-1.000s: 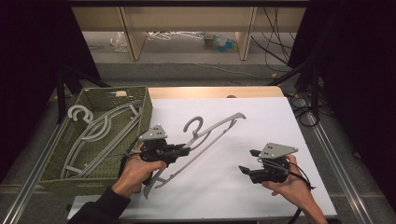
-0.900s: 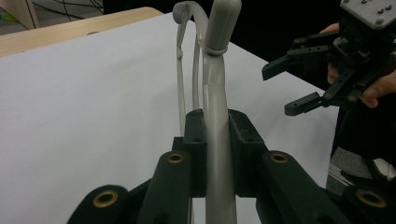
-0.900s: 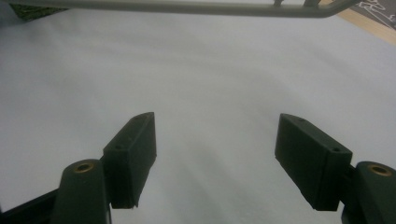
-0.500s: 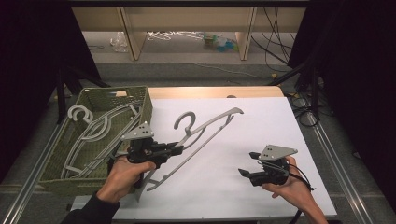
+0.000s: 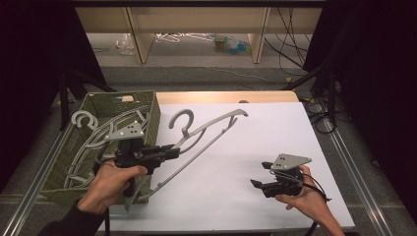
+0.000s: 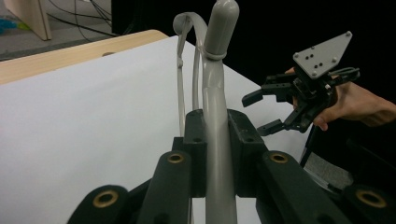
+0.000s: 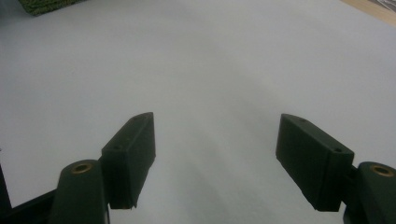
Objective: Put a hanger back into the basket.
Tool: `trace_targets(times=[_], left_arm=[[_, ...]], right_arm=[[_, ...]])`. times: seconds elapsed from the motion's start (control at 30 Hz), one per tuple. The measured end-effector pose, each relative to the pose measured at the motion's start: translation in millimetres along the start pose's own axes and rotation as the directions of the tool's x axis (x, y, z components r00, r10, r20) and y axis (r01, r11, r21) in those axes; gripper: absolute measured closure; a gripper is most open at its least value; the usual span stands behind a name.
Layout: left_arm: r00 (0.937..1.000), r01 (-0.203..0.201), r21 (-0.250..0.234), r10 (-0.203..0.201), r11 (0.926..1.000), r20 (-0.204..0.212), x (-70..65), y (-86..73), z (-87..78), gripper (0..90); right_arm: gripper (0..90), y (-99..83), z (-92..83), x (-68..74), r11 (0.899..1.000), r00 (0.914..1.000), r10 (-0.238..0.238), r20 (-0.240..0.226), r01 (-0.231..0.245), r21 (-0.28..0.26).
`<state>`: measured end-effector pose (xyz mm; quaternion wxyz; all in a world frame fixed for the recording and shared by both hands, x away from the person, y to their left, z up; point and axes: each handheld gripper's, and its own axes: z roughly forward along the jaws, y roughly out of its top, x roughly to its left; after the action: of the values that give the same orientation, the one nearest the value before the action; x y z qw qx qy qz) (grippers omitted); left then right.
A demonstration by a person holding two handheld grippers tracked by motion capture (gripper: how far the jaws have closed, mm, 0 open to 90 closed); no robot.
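Observation:
My left gripper (image 5: 169,150) is shut on a grey plastic hanger (image 5: 216,125) and holds it tilted above the white table top, hook end up beside the basket. In the left gripper view the hanger's arm (image 6: 217,93) runs up between the two black jaws, which clamp it from both sides. Near the table's front right, my right gripper (image 5: 259,174) is open with nothing in it. Its jaws (image 7: 215,154) stand wide apart over bare white surface. The left gripper view shows it farther off (image 6: 254,114), held in a hand.
An olive woven basket (image 5: 152,118) stands at the table's left and holds several more grey hangers (image 5: 93,132). The white sheet (image 5: 275,132) covers the table, with a wooden edge (image 5: 221,97) at the back. Shelves and cables lie on the floor beyond.
My left gripper has risen and moved left toward the basket, carrying the hanger with it. The right gripper has stayed where it was.

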<state>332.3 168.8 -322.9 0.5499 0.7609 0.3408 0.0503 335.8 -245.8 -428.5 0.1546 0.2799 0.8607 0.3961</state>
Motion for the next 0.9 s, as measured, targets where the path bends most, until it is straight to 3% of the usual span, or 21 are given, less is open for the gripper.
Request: trace_targets(times=[0.3,0.47,0.67,0.83,0.9], left_arm=[[0.9957,-0.002,-0.005,0.001,1.0000,-0.093,21.7,10.2,-34.4,78.7],[0.9843,0.012,-0.032,-0.018,0.9994,-0.176,44.8,14.5,-62.4,78.7],[0.9797,0.044,-0.047,-0.052,0.9979,-0.194,61.0,14.1,-76.1,78.8],[0.9603,0.065,-0.027,-0.070,0.9975,-0.270,85.5,11.1,-90.9,78.8],[0.9589,0.068,-0.025,-0.072,0.9974,-0.274,91.6,10.0,-97.7,78.7]], right_arm=[[29.2,-0.6,0.7,0.4,1.000,1.0000,0.002,0.001,-0.002,0.002],[29.2,-0.7,1.4,0.7,1.000,1.0000,0.002,-0.001,-0.002,0.004],[29.2,-0.8,1.6,0.9,1.000,1.0000,0.002,-0.006,-0.002,0.005],[28.8,-1.0,2.1,1.3,1.000,0.9999,0.005,-0.012,-0.005,0.010],[28.8,-1.0,2.7,1.1,1.000,0.9999,0.005,-0.014,-0.005,0.012]])
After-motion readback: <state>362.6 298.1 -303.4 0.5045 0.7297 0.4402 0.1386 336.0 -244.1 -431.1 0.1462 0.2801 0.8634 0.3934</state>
